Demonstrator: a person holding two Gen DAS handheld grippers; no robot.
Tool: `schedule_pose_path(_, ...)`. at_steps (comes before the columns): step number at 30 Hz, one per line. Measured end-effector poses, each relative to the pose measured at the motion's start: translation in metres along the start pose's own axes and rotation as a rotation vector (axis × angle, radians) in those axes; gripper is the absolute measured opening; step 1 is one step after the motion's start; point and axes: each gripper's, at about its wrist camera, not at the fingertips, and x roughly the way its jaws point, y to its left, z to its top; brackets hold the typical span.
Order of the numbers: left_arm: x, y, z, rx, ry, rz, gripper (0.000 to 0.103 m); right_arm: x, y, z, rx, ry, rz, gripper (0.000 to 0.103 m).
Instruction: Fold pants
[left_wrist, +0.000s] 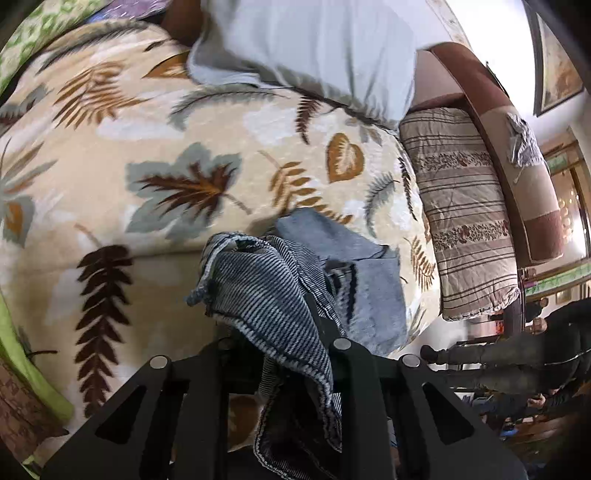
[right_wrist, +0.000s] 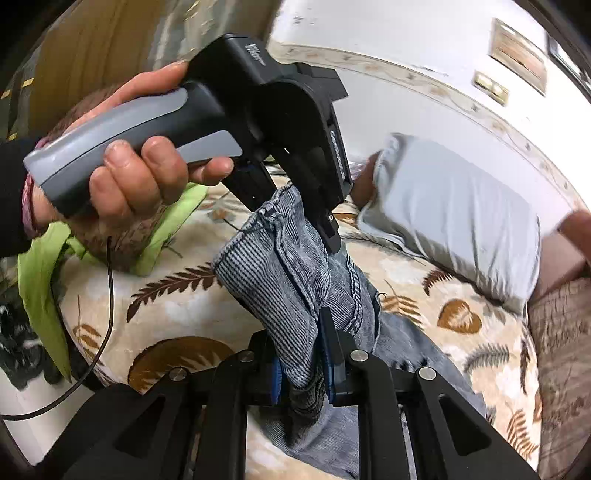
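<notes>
While pants (right_wrist: 280, 280) hang, leaf-print blanket (left_wrist: 147, 147) covers the bed.

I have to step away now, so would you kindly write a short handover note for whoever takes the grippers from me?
Left gripper: shut on the hem edge of the pants, held by the person's hand.
Right gripper: shut on the same bunched hem, just below the left one.
Pants: grey ribbed denim, the gripped end lifted off the leaf-print blanket; the rest trails down onto the blanket. A pale pillow lies at the far end.
Done: both grips are taken on the hem end.
Left: no fold shows yet; probably carry the hem over the rest, lay it flat, then fold again.
</notes>
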Motion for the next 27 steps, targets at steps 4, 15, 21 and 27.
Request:
schedule_pose_path(4,0.009,-0.037,0.005,0.040,-0.001,0.014,0.014,-0.010,-0.021,-0.010,0.059,-0.006,-0.002,0.016)
schedule_pose_path(15,0.053,-0.118,0.016,0.126,0.052,0.054,0.012,-0.033,-0.090,-0.044,0.288,-0.002,0.019,0.016)
schedule_pose_path(21,0.088,-0.150,0.019,0.146,0.094,0.076,0.011,-0.036,-0.128,-0.069,0.419,0.013,0.047,0.015)
schedule_pose_path(27,0.122,-0.180,0.021,0.186,0.134,0.122,0.011,-0.040,-0.163,-0.095,0.566,0.019,0.084,0.015)
